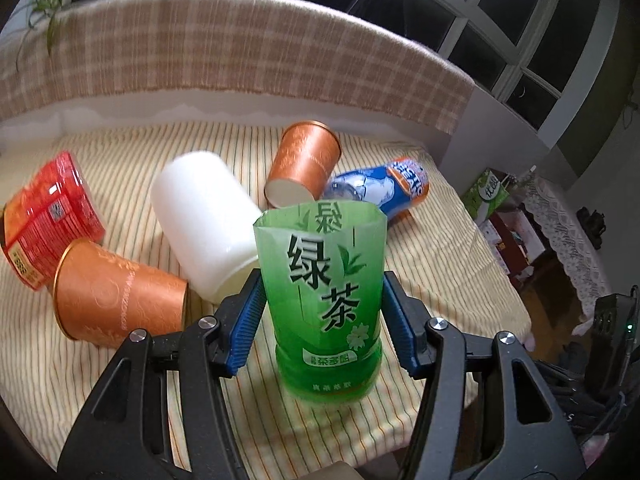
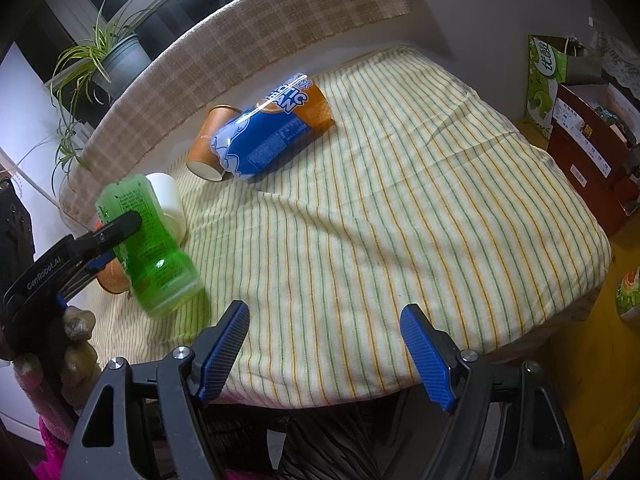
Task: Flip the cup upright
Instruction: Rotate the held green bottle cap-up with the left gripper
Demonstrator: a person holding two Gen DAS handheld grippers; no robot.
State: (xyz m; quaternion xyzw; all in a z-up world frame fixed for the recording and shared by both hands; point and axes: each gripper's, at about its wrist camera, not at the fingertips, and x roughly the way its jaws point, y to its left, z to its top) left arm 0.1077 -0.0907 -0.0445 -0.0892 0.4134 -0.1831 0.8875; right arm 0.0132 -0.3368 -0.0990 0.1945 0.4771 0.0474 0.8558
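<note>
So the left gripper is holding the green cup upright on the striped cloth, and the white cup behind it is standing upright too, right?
Not quite. The left gripper does hold the green cup upright on the striped cloth, but the white cup behind it lies on its side, as the left wrist view shows.

The cup (image 1: 322,300) stands on the tablecloth (image 1: 100,380) between the left claw's (image 1: 322,316) fingers, other containers behind.

A potted spider plant (image 2: 100,56) stands behind the plaid-covered sofa back (image 1: 240,48) (by dark windows (image 1: 520,20)).
</note>
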